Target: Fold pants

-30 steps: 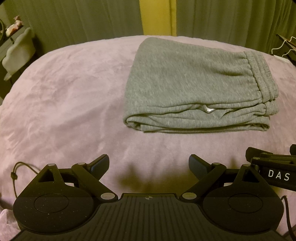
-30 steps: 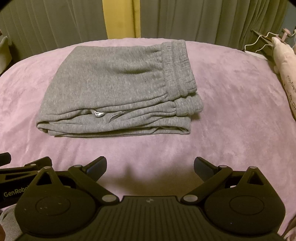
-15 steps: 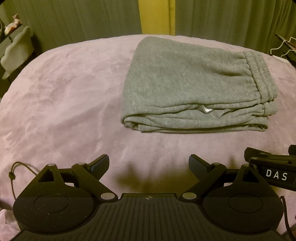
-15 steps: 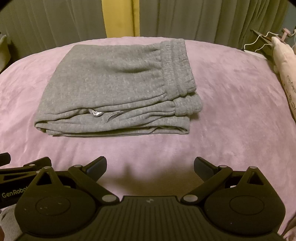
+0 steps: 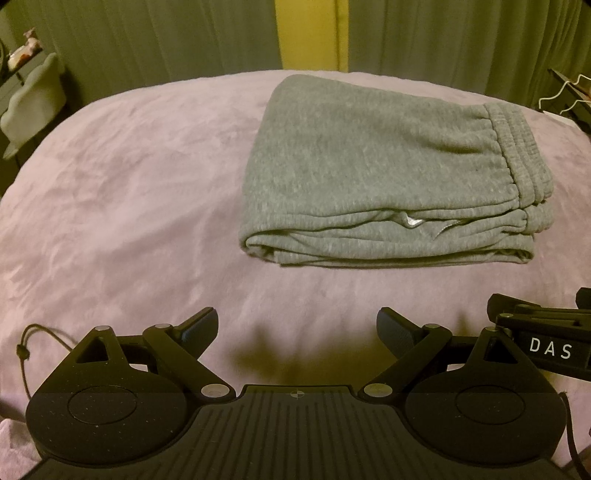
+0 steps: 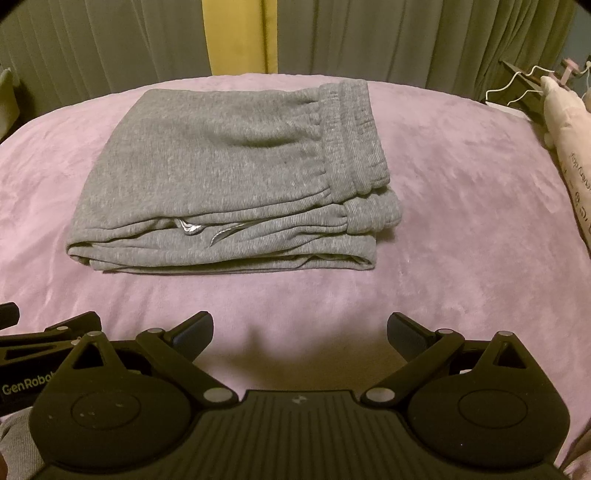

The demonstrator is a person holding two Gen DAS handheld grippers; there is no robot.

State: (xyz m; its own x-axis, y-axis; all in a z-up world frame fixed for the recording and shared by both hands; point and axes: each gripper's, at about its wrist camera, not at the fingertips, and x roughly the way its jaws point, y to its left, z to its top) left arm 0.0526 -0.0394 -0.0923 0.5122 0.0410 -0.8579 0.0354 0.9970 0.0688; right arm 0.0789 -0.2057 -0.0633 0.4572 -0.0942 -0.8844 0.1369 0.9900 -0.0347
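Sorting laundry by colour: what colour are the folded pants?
Heather grey pants, lying on a pink blanket; clearest in the right wrist view.

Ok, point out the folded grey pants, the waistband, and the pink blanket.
folded grey pants [image 6: 207, 162], right wrist view, flat top layer.
waistband [image 6: 354, 136], right wrist view, ribbed elastic band.
pink blanket [image 5: 122, 184], left wrist view, bare stretch left of the pants.

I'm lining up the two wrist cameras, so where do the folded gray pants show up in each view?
Left wrist: pants right of centre, upper half.
Right wrist: pants left of centre, upper half.
Shared landmark: the yellow strip between the curtains, behind the pink blanket.
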